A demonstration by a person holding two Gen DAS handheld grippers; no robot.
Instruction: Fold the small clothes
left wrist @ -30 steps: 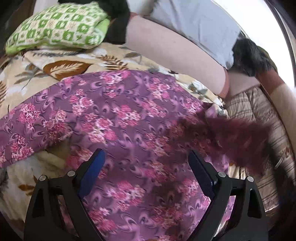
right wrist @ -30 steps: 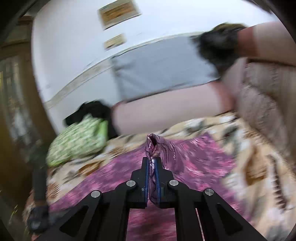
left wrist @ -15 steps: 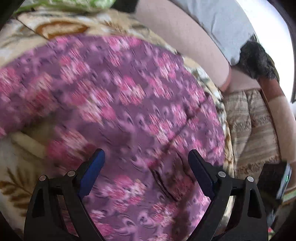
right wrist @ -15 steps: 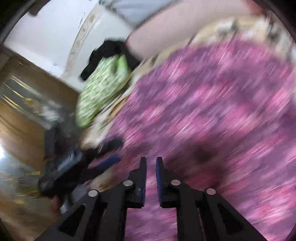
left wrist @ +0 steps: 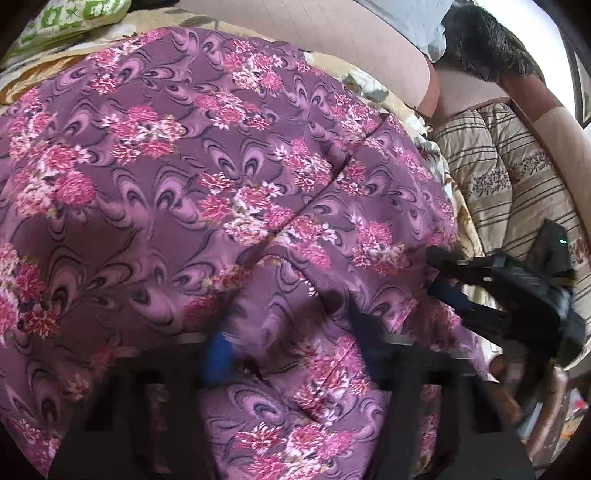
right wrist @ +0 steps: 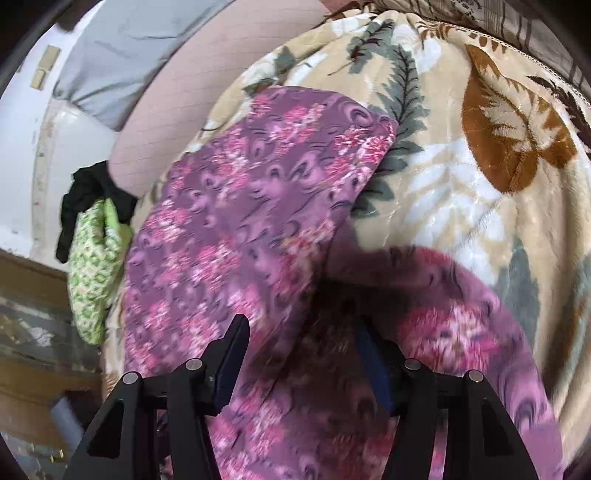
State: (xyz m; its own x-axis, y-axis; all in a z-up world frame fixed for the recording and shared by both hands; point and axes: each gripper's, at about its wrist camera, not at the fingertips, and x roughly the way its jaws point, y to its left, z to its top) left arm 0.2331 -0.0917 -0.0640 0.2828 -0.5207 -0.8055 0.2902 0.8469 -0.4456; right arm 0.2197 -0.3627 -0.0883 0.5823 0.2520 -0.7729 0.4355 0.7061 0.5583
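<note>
A purple cloth with pink flowers [left wrist: 207, 177] lies spread on the bed, one flap folded over with its edge running diagonally. In the left wrist view my left gripper [left wrist: 291, 354] is open low over the cloth, its fingers blurred. My right gripper [left wrist: 443, 284] shows at the right edge of the cloth. In the right wrist view the cloth [right wrist: 258, 199] fills the middle. My right gripper [right wrist: 306, 354] is open, with a fold of cloth between its jaws.
A beige leaf-print blanket [right wrist: 461, 177] covers the bed under the cloth. A green patterned pillow [right wrist: 96, 266] and a black garment [right wrist: 88, 195] lie at the far end. A striped quilt [left wrist: 509, 177] lies to the right, a padded headboard [left wrist: 332, 33] behind.
My right gripper let go of the bunched cloth corner it held up and opened, now low on the cloth. The cloth now lies with a flap folded over. My left gripper dropped closer to the cloth.
</note>
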